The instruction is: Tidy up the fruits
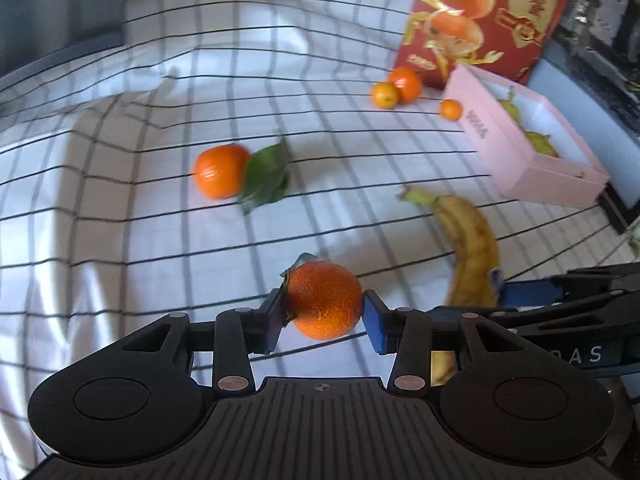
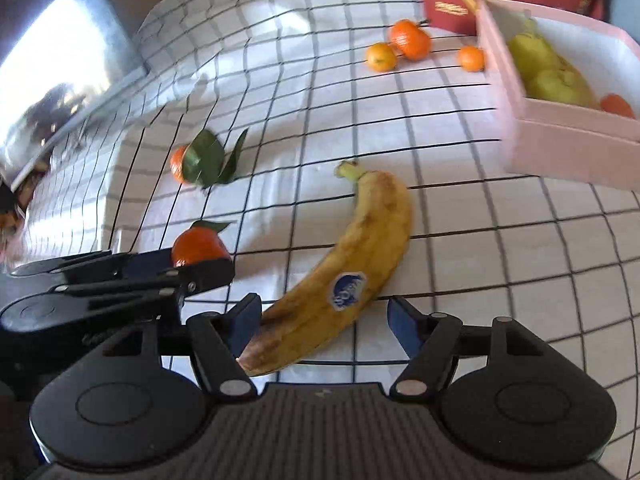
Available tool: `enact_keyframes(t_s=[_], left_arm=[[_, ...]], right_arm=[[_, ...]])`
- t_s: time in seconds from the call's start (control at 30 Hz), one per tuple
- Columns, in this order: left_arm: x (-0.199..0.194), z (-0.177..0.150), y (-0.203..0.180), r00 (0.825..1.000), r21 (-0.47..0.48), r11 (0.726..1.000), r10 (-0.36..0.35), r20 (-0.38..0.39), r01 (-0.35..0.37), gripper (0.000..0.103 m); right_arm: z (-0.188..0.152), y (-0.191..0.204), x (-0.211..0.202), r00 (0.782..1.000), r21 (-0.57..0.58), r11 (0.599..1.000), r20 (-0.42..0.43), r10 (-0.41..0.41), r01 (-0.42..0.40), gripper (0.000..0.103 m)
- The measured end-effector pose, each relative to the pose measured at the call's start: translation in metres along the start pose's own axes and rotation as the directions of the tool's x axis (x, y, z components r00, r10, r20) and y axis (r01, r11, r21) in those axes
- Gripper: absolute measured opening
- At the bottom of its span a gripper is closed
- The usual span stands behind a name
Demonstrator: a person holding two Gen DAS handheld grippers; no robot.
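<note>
Held mandarin (image 1: 324,300): orange, leafy, clamped between blue pads.
Leafy mandarin (image 1: 220,171): on the checked cloth, green leaves attached.
Banana (image 2: 340,276): spotted yellow, stickered, lying flat.
Small citrus trio (image 1: 396,90): near the pink box.
Pink box (image 1: 532,178): open, holding greenish fruit.

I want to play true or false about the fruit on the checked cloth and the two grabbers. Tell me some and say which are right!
1. The left gripper holds a round orange tangerine. True.
2. The spotty yellow banana is inside the pink cardboard box. False: it lies on the white checked tablecloth, with its lower end between the right gripper's open fingers.
3. Green fruit lies in the pink box. True.
4. The loose tangerine with big green leaves sits on top of the red printed carton. False: it rests on the cloth, well apart from the carton.
5. Three small orange fruits sit near the red carton. True.
</note>
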State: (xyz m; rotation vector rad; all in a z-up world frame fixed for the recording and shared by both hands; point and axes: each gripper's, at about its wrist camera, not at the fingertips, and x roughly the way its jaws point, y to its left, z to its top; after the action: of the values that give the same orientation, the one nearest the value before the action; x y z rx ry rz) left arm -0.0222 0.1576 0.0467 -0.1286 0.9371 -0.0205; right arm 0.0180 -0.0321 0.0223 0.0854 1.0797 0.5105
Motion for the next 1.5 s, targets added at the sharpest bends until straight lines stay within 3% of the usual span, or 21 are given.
enact_keyframes(t_s=[0.23, 0.47, 0.7, 0.9, 1.07, 1.2, 1.37, 1.5], left_arm=[[-0.003, 0.002, 0.006, 1.0, -0.046, 0.999, -0.001, 0.018, 0.002, 0.047], [0.003, 0.003, 0.001, 0.998, -0.071, 0.996, -0.062, 0.007, 0.062, 0.047], [0.002, 0.0, -0.001, 0.996, -0.071, 0.994, -0.086, 0.002, 0.086, 0.047], [-0.002, -0.01, 0.004, 0.996, -0.087, 0.993, -0.086, -0.005, 0.085, 0.047], [-0.007, -0.018, 0.006, 0.995, -0.091, 0.991, -0.095, -0.01, 0.094, 0.047], [-0.009, -0.02, 0.004, 0.994, -0.083, 0.991, -0.108, -0.013, 0.107, 0.047], [-0.006, -0.009, -0.004, 0.99, -0.065, 0.988, -0.14, -0.021, 0.138, 0.047], [-0.01, 0.023, -0.025, 0.984, -0.008, 0.984, -0.177, 0.024, 0.177, 0.047]], right_arm=[[0.006, -0.003, 0.005, 0.999, -0.035, 0.999, -0.041, 0.018, -0.02, 0.074], [0.006, -0.019, -0.013, 0.995, -0.075, 0.994, -0.079, 0.068, -0.074, 0.049], [0.003, -0.021, -0.023, 0.999, -0.137, 0.99, -0.034, 0.009, -0.014, 0.052], [0.009, -0.005, -0.004, 0.998, -0.155, 0.986, 0.015, -0.067, 0.068, 0.054], [0.002, 0.009, 0.014, 0.983, -0.257, 0.949, 0.084, -0.166, 0.182, 0.054], [-0.008, 0.011, 0.01, 0.981, -0.3, 0.937, 0.13, -0.144, 0.178, 0.045], [0.0, -0.006, -0.012, 0.988, -0.192, 0.979, 0.147, -0.048, 0.076, 0.036], [0.013, -0.021, -0.068, 0.944, -0.136, 0.988, 0.33, -0.026, 0.075, 0.035]])
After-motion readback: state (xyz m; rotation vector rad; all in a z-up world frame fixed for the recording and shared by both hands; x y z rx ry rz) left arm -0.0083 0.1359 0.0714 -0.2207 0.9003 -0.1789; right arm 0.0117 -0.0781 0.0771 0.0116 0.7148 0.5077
